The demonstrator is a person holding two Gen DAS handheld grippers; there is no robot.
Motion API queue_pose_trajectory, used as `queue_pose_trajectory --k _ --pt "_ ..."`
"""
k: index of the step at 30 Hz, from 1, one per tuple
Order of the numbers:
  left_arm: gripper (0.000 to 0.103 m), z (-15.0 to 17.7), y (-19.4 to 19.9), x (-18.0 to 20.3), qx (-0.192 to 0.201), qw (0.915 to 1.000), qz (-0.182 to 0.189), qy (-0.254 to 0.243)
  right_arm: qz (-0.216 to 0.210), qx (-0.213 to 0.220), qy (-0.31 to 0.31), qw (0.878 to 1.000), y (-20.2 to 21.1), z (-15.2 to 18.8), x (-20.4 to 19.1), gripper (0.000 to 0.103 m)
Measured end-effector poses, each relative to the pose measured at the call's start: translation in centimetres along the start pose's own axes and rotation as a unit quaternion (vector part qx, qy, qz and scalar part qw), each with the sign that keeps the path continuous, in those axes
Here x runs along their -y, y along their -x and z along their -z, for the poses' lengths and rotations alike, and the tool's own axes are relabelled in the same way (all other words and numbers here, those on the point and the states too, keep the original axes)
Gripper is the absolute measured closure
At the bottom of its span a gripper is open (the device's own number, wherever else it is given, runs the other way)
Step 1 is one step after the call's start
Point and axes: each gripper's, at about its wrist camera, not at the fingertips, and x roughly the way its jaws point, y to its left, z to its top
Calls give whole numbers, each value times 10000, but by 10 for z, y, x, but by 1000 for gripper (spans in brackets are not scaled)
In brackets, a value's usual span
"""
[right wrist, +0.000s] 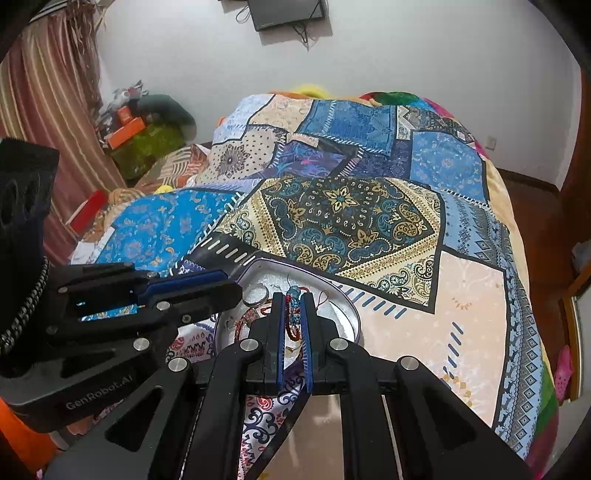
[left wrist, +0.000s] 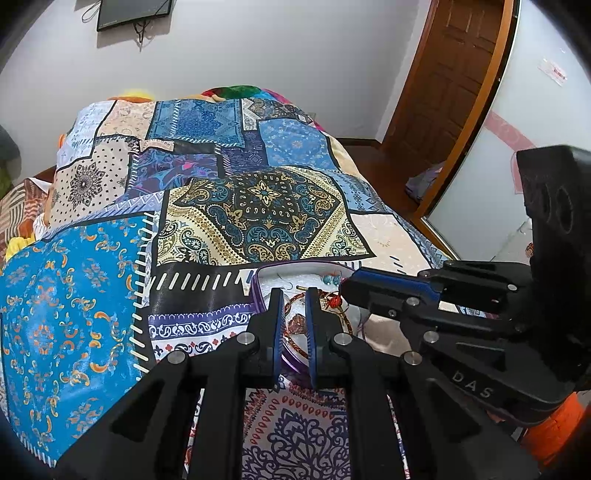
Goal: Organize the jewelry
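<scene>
A shallow tin [right wrist: 347, 314] with a purple rim and a pale lining lies on the near part of the bed [right wrist: 480, 295], and the jewelry sits loose inside it: a red braided cord [right wrist: 255, 314] coiled along the left side, a silver ring-like band [right wrist: 255, 294] toward the back left, and a small teal beaded piece [right wrist: 293, 293] near the middle, with thin wires or threads scattered around them. From the left wrist camera the same tin [left wrist: 258, 291] shows its purple edge and a reddish cord loop [left wrist: 295, 299] inside. Both tools hang just above the tin, angled downward. The left gripper [left wrist: 294, 295] has its fingers [left wrist: 277, 317] drawn nearly together with only a narrow slit between the blue pads, and nothing appears caught there. The right gripper [right wrist: 293, 297] is likewise closed to a slim gap; the teal piece and red cord show through that gap, but the view is too cramped to say whether the pads touch them, and they seem to lie below in the tin. In the right wrist view the left gripper reaches in from the left over the tin's rim. The bed is covered by a patchwork quilt [right wrist: 351, 214] in blue, cream and black paisley. Beyond it are a white wall, a dark screen [right wrist: 286, 13] mounted high, a striped curtain [right wrist: 48, 92] at left, and a wooden door [left wrist: 450, 77].
</scene>
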Motion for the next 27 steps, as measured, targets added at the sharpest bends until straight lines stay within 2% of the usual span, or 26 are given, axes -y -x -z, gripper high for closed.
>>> queue_pose_trajectory --k 3,6,8,10,21,27 --pt "93 0 3 -3 21 10000 -23 50 31 -94 25 9999 -2 1 0 95" --pt "93 2 7 -6 38 9999 -77 97 16 -161 24 9999 -3 2 0 89" --pt "92 3 11 -7 47 9998 -116 136 50 -147 27 9999 -1 3 -1 73" --pt "91 3 15 -9 77 9997 -154 162 154 -39 61 9999 5 4 -3 66" --pt "86 4 68 1 577 9972 -457 149 405 527 169 9976 55 -4 -20 66" --pt "86 4 119 19 1064 9930 -517 32 612 1259 241 9899 115 -4 -39 66"
